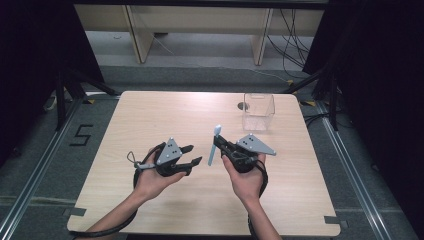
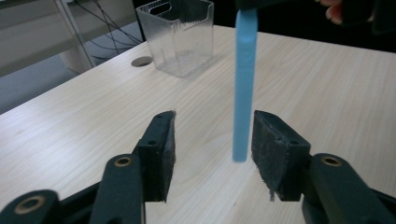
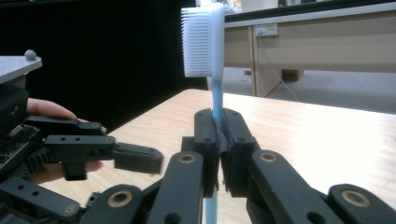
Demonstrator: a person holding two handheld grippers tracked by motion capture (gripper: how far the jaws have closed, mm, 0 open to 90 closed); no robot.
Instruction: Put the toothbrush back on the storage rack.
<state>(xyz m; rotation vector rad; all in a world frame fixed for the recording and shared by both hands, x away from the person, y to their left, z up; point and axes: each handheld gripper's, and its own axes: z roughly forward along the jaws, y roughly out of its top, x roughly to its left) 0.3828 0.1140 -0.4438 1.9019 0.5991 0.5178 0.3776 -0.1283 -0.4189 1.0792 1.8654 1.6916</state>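
The blue toothbrush (image 1: 214, 146) is standing nearly upright above the middle of the worktop (image 1: 150, 115), bristles up; your right claw (image 3: 218, 140) is clamping its handle. Your left claw (image 2: 212, 140) is gaping open with the handle's lower end between its pads, untouched. The clear bin (image 1: 258, 112) is waiting far right.

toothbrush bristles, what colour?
White, on a light blue toothbrush held in the right claw; clearest in the right gripper view.
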